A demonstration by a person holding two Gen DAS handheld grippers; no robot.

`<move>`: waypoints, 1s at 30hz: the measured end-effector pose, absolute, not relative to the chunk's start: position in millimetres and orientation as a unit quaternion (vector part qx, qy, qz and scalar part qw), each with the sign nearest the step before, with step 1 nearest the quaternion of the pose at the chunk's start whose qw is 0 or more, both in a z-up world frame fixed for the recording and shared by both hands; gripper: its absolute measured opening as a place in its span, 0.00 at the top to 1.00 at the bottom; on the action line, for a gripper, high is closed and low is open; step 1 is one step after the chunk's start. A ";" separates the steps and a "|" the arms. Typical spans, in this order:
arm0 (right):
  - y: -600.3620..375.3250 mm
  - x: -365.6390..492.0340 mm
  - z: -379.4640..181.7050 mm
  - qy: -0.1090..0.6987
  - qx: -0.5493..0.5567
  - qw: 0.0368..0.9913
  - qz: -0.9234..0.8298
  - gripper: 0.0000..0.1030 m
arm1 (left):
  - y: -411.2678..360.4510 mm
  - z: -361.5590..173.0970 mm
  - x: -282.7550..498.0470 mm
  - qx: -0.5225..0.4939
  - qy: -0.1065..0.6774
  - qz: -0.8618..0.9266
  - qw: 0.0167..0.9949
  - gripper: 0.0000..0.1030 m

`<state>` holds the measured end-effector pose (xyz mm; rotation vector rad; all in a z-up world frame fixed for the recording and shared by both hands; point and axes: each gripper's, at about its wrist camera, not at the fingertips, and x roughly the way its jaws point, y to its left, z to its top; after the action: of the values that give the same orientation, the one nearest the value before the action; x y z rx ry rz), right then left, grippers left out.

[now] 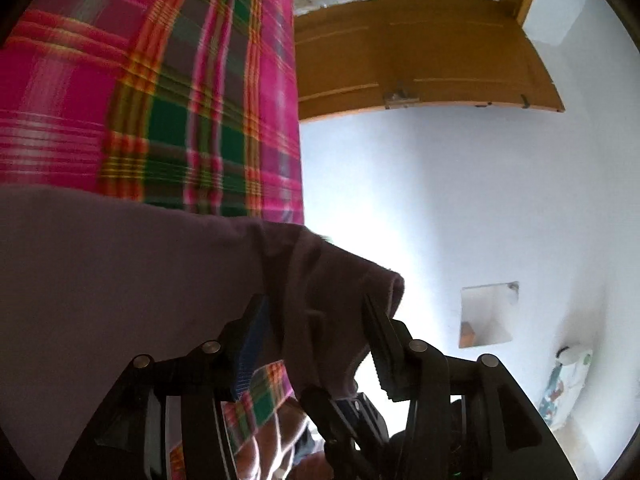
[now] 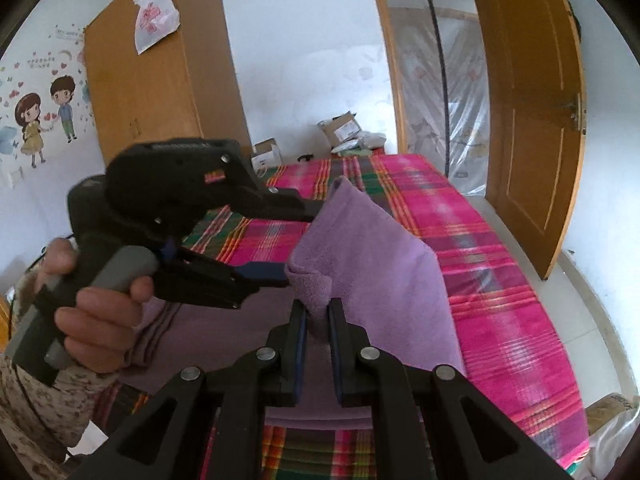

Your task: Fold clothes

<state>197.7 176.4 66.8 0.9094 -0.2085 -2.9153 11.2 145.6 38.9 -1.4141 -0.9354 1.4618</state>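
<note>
Risk: right gripper [image 2: 317, 322] pinches only a purple cloth [image 2: 372, 264] corner while left gripper [image 1: 316, 320] gapes wide around it, unclamped, so the cloth may slip onto the plaid bed [image 2: 500, 280].

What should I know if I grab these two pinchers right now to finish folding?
Right gripper: shut on a bunched corner of the purple cloth.
Left gripper: jaws spread, with cloth between them; the pictures do not settle whether it pinches it. A hand holds its handle.
The cloth is lifted above the bed with the pink plaid sheet; its lower part drapes toward the bed.
Done: the cloth is picked up and seems partly doubled over.
Left: probably lay it flat on the sheet, bring the edges together, and finish the fold.
</note>
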 end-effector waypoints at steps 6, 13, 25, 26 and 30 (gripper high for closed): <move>162.4 192.8 62.5 -0.061 0.304 0.058 -0.949 0.89 | 130.9 42.4 10.9 -0.562 -0.366 0.604 0.431 0.52; 157.6 191.3 52.8 -0.072 0.321 0.058 -0.942 0.89 | 119.4 36.3 10.4 -0.560 -0.385 0.603 0.416 0.52; 144.9 194.2 46.2 -0.075 0.318 0.069 -0.943 0.89 | 105.9 4.3 14.0 -0.595 -0.375 0.594 0.390 0.52; 144.9 195.1 46.9 -0.078 0.316 0.077 -0.942 0.89 | 107.4 1.8 13.3 -0.599 -0.375 0.592 0.388 0.52; 137.9 197.8 44.2 -0.077 0.318 0.093 -0.940 0.89 | 113.9 -0.9 6.7 -0.600 -0.381 0.583 0.394 0.52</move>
<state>197.8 137.9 44.2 0.9437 -0.2297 -2.7906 6.7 113.9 -0.9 -1.5212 -0.9672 1.4802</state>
